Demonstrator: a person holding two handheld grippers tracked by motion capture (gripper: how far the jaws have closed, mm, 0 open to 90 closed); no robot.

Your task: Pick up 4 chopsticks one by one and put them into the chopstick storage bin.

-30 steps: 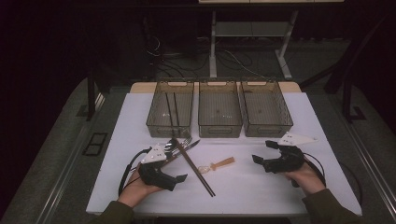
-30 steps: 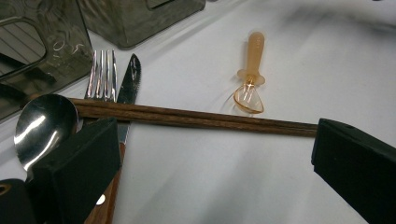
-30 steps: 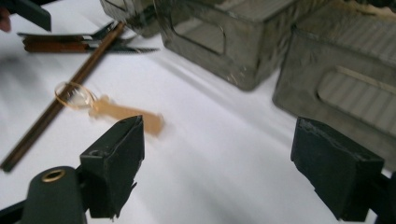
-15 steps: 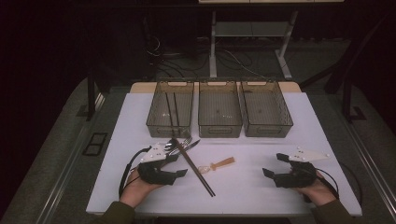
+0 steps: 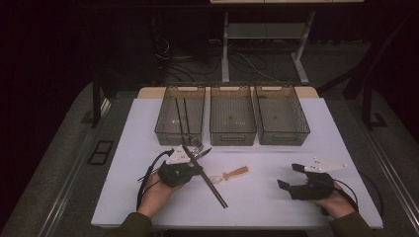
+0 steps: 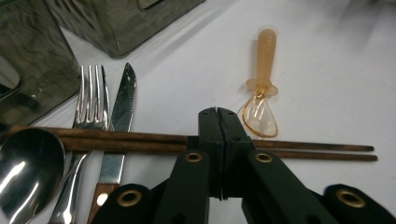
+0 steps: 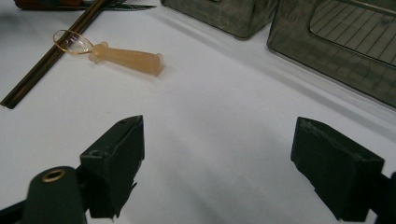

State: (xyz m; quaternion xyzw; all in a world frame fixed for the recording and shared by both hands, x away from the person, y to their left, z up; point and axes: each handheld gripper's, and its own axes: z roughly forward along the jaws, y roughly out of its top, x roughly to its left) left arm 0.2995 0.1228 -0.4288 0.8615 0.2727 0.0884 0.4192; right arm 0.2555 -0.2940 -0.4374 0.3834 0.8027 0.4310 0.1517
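Observation:
A pair of dark wooden chopsticks [image 5: 210,180] lies slantwise on the white table [image 5: 257,202], across a fork [image 6: 91,91], a knife [image 6: 120,105] and a spoon [image 6: 25,163]. My left gripper [image 5: 200,170] lies over the chopsticks [image 6: 308,150]. Its jaws have just been closing and now meet with nothing visible between them; the sticks pass under the tips. A small amber-handled scoop [image 5: 233,174] lies just beyond them. My right gripper [image 5: 288,176] rests open at the table's right, nothing between its jaws [image 7: 219,154].
Three smoky see-through bins stand in a row at the back: left [image 5: 163,134], middle [image 5: 232,139], right [image 5: 285,139]. The left bin holds two more dark chopsticks [image 5: 179,116]. The scoop [image 7: 126,57] lies to the far left of my right gripper.
The left gripper slid right onto the chopsticks and its jaws went from open to shut. The right gripper moved right and nearer the front edge, then stayed still.

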